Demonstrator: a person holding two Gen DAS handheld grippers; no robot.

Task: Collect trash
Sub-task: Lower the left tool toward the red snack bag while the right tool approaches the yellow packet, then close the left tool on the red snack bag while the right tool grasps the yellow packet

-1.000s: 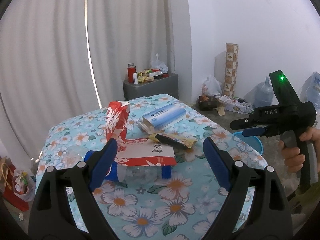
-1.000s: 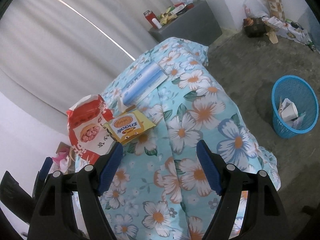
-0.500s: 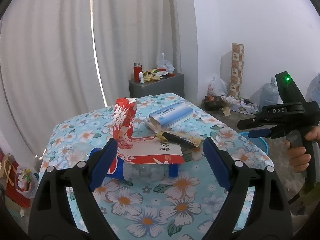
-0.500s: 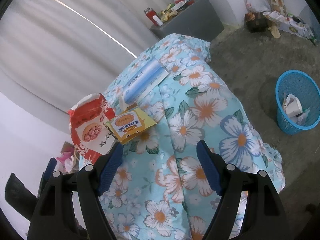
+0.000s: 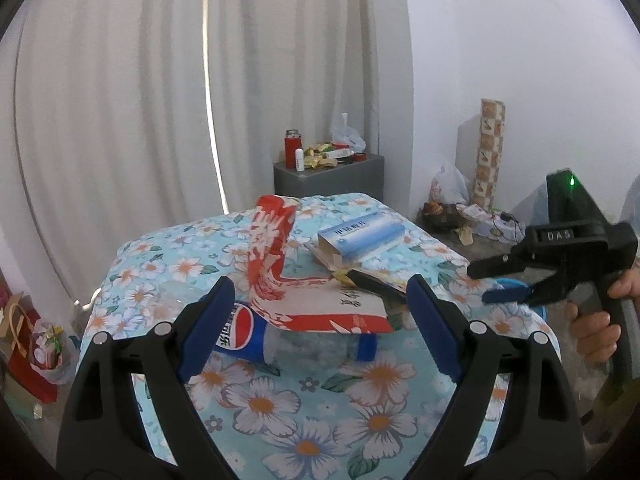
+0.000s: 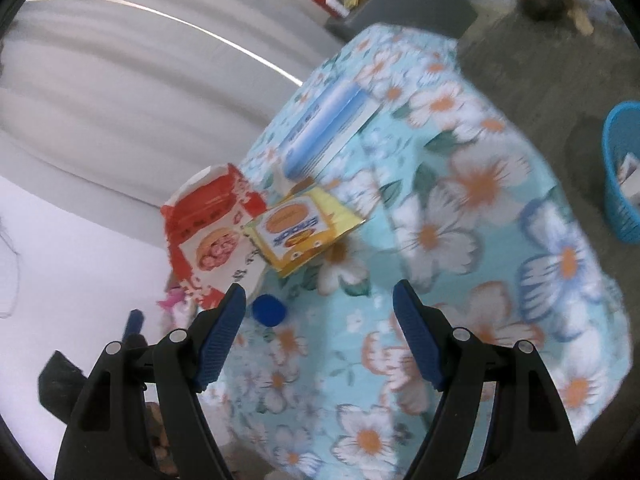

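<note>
On the floral-cloth table (image 5: 304,412) lie a red-and-white snack bag (image 5: 304,300) (image 6: 208,236), a clear Pepsi bottle (image 5: 280,340) partly under it with its blue cap (image 6: 269,310), a yellow snack packet (image 6: 300,228) (image 5: 376,280) and a blue-white box (image 5: 362,236) (image 6: 324,136). My left gripper (image 5: 320,328) is open and empty, just in front of the bottle. My right gripper (image 6: 320,332) is open and empty above the table, near the cap; it also shows in the left wrist view (image 5: 504,280).
A blue trash basket (image 6: 624,168) with paper in it stands on the floor right of the table. A grey cabinet (image 5: 328,176) with bottles is behind the table by white curtains. Bags and clutter lie along the right wall (image 5: 452,200) and at the left floor (image 5: 36,344).
Both grippers have moved closer to the trash on the table. The right gripper swung left and down, bringing the bottle cap into its view. Both stayed open.
</note>
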